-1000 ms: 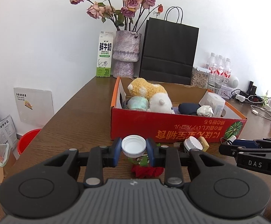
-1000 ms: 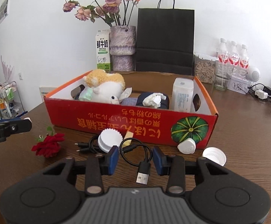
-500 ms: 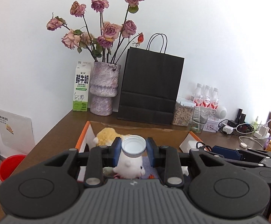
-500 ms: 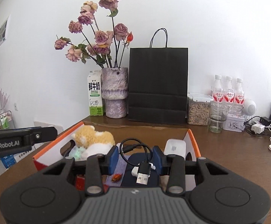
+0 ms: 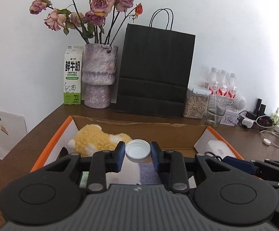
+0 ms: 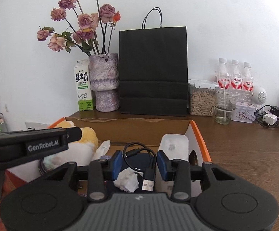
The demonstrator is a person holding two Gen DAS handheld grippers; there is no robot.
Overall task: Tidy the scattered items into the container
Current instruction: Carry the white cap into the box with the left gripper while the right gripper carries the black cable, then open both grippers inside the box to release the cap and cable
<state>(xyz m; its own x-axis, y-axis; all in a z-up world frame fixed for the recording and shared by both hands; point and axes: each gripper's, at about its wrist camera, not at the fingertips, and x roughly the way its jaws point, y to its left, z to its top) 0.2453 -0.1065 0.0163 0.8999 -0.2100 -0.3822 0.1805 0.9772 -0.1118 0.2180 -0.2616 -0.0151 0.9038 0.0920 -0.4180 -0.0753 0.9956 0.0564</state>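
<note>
My left gripper (image 5: 137, 151) is shut on a white bottle cap (image 5: 137, 150) and hangs over the open orange-rimmed cardboard box (image 5: 139, 130). Below it lie a yellow plush toy (image 5: 99, 141) and folded cloths. My right gripper (image 6: 139, 162) is shut on a coiled black USB cable (image 6: 139, 154), whose plug (image 6: 148, 182) dangles over the same box (image 6: 199, 134). Under it sit a crumpled tissue (image 6: 127, 180), a white rectangular container (image 6: 175, 144) and a dark item. The left gripper's body (image 6: 29, 146) crosses the right wrist view at left; the right gripper's fingers (image 5: 239, 163) show at right in the left wrist view.
Behind the box stand a milk carton (image 5: 72, 77), a vase of dried roses (image 5: 99, 77), a black paper bag (image 5: 154, 73), a jar of seeds (image 5: 196, 102), a glass (image 5: 216, 109) and water bottles (image 5: 223, 85). Chargers and cables (image 5: 270, 127) lie at the right.
Both grippers have moved forward from in front of the red box wall to over its open top, each still holding its item. The table items in front of the box have dropped out of view.
</note>
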